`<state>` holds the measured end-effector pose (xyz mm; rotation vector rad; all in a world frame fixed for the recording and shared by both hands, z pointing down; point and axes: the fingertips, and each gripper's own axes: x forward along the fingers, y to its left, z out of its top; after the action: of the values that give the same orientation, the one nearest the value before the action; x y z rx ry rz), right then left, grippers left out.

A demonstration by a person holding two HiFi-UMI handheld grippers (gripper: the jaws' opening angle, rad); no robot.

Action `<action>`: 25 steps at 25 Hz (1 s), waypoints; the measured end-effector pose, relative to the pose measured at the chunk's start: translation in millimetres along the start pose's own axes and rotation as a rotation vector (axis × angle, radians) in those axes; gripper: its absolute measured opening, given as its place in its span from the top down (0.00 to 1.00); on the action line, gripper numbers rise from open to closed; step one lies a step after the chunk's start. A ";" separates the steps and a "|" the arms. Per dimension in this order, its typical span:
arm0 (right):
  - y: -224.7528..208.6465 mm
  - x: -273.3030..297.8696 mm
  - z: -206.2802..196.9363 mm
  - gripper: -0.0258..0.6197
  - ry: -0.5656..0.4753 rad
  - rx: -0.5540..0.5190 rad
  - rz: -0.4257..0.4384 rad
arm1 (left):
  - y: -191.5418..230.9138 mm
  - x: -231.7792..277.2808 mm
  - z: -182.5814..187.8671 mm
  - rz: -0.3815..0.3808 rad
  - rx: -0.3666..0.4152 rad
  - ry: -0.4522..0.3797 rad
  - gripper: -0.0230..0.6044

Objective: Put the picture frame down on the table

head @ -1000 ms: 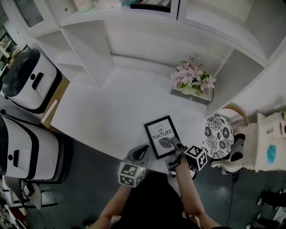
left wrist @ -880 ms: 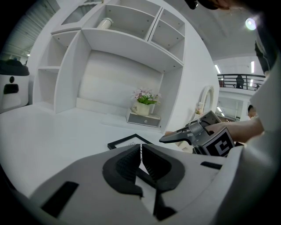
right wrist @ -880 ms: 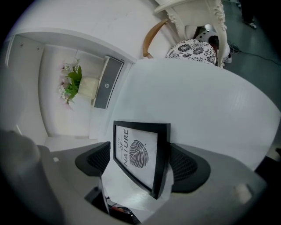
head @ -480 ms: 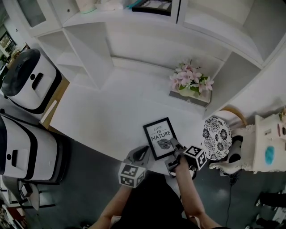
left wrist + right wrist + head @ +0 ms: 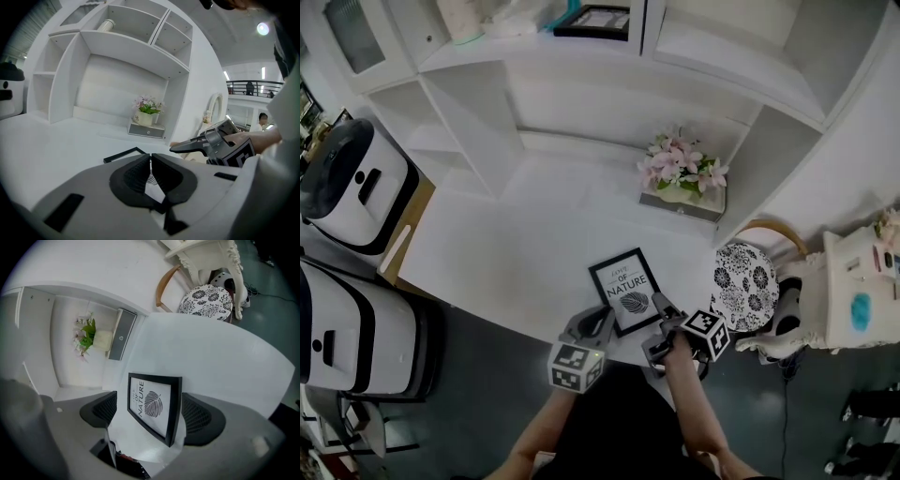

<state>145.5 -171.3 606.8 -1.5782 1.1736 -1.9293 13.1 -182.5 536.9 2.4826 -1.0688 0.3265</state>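
White table (image 5: pixel 516 253) holds the picture frame (image 5: pixel 625 291), right gripper (image 5: pixel 151 414) open around it, left gripper (image 5: pixel 150 161) closed.

Potted flowers (image 5: pixel 677 167), patterned stool (image 5: pixel 741 286)

picture frame (image 5: pixel 624 292): black rim, white print (dark leaf) | table (image 5: pixel 516 244): white | flowers (image 5: pixel 677 167): pink | stool cushion (image 5: pixel 745 286): black-and-white floral

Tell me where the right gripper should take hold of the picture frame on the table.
Pinch the picture frame across its two long black edges at the near end, coming from the front edge of the table. It appears to lie flat there, and the open jaws of the right gripper straddle that width.
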 end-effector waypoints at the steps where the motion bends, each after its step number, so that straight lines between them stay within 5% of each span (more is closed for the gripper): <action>1: 1.7 -3.0 1.8 0.31 -0.009 -0.007 0.012 | -2.4 1.4 1.3 -0.008 0.004 -0.002 0.93; 14: 39.7 -45.0 25.3 0.31 -0.183 -0.229 0.177 | -33.0 13.4 29.9 -0.109 0.006 -0.032 0.93; 25: 75.8 -86.2 30.8 0.31 -0.386 -0.607 0.257 | -50.8 8.2 51.6 -0.113 0.093 -0.074 0.93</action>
<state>184.0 -162.8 494.7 -1.8556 1.7720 -1.0867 58.4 -180.1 479.9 2.6444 -0.9571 0.2575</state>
